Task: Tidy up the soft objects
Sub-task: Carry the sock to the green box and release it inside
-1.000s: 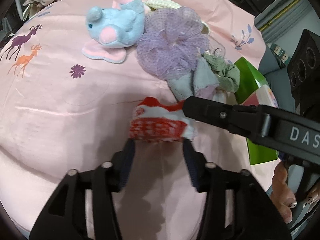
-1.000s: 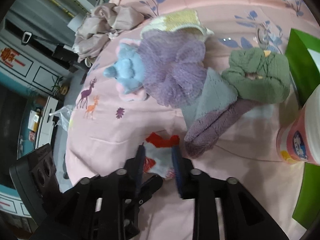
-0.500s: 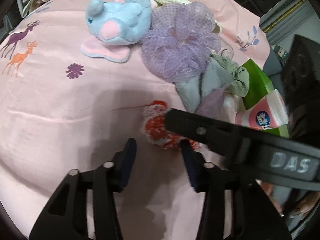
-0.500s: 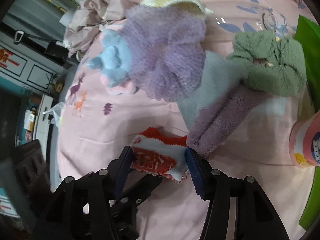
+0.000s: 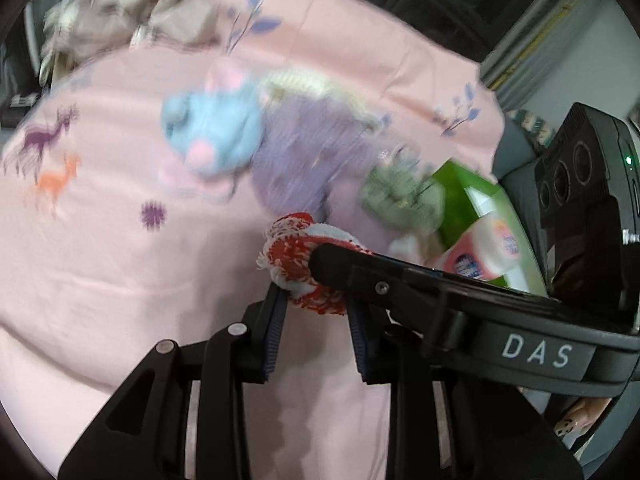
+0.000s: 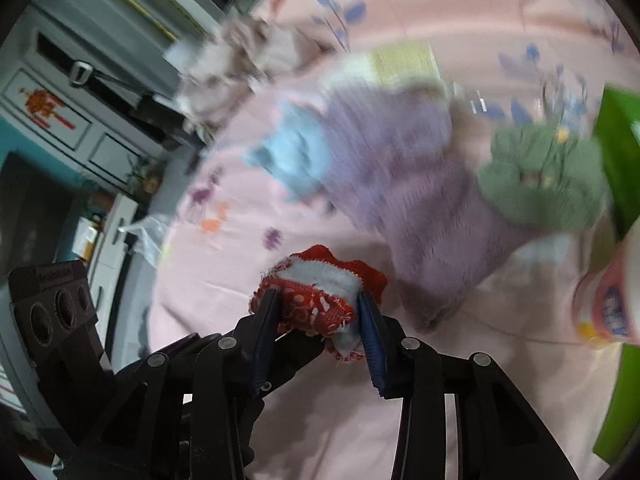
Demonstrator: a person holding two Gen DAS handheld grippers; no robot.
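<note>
A small red and white patterned cloth (image 5: 298,256) (image 6: 320,296) is bunched up and held just above the pink bedsheet (image 5: 100,264). My left gripper (image 5: 316,300) and my right gripper (image 6: 318,312) are both shut on it from different sides. The right gripper's finger crosses the left wrist view over the cloth. Behind lie a blue plush toy (image 5: 216,136) (image 6: 296,156), a purple mesh pouf (image 5: 316,152) (image 6: 384,132), a purple-grey towel (image 6: 436,232) and a green scrunchie (image 5: 400,196) (image 6: 544,184).
A green box (image 5: 476,200) (image 6: 620,148) with a pink-labelled cup (image 5: 484,252) (image 6: 612,300) stands at the right. A crumpled beige cloth (image 5: 128,16) (image 6: 248,56) lies at the far edge of the bed. A yellow knitted item (image 6: 404,64) lies behind the pouf.
Both grippers have closed on the red and white cloth and lifted it off the sheet. The views have swung and blurred with the motion.
</note>
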